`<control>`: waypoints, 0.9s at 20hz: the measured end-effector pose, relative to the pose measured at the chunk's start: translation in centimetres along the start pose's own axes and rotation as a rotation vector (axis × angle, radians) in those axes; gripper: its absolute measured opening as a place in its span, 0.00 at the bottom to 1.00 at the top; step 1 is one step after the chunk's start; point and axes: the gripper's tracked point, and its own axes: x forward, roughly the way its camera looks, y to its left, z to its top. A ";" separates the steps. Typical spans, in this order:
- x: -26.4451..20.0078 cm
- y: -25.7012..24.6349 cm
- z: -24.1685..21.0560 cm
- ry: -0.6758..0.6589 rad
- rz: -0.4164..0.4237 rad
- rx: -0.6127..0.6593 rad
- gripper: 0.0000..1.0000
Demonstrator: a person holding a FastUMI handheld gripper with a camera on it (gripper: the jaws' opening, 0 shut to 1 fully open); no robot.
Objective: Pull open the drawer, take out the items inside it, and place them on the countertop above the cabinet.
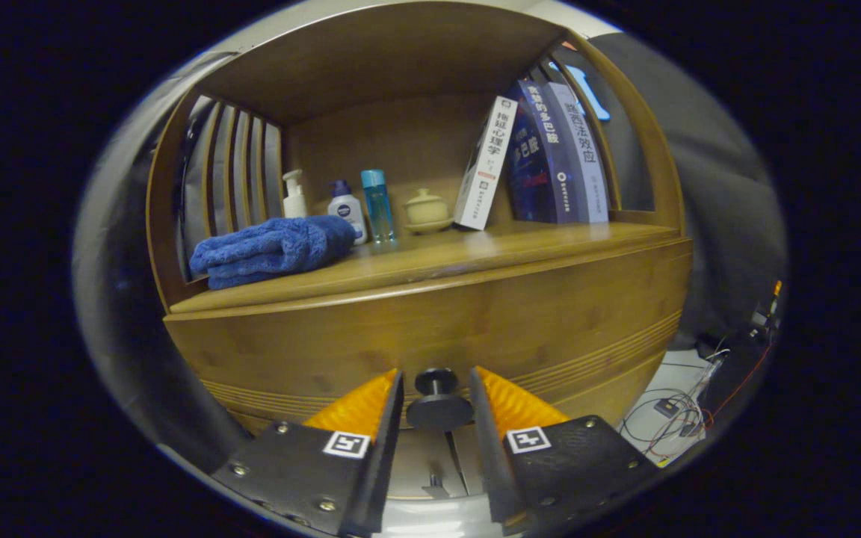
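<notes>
Flanking one drawer knob, spread tool; three books, three bottles above.

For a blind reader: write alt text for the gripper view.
The claw is open, its fingers on either side of the dark drawer knob on a wooden cabinet, not pressing it. On the countertop above sit a folded blue towel, bottles, a small lidded cup and leaning books.

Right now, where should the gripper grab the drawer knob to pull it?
Grip the round knob by its thin neck, coming straight at the drawer front. The gripper is open with a finger on each side already, and the wide cap should stop it slipping off.
</notes>
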 end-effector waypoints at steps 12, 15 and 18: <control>-0.5 -0.6 0.0 0.019 -0.042 -0.040 0.32; -2.6 -0.6 -0.7 0.017 -0.058 -0.027 0.32; -5.0 -1.0 -1.1 0.004 -0.083 -0.009 0.32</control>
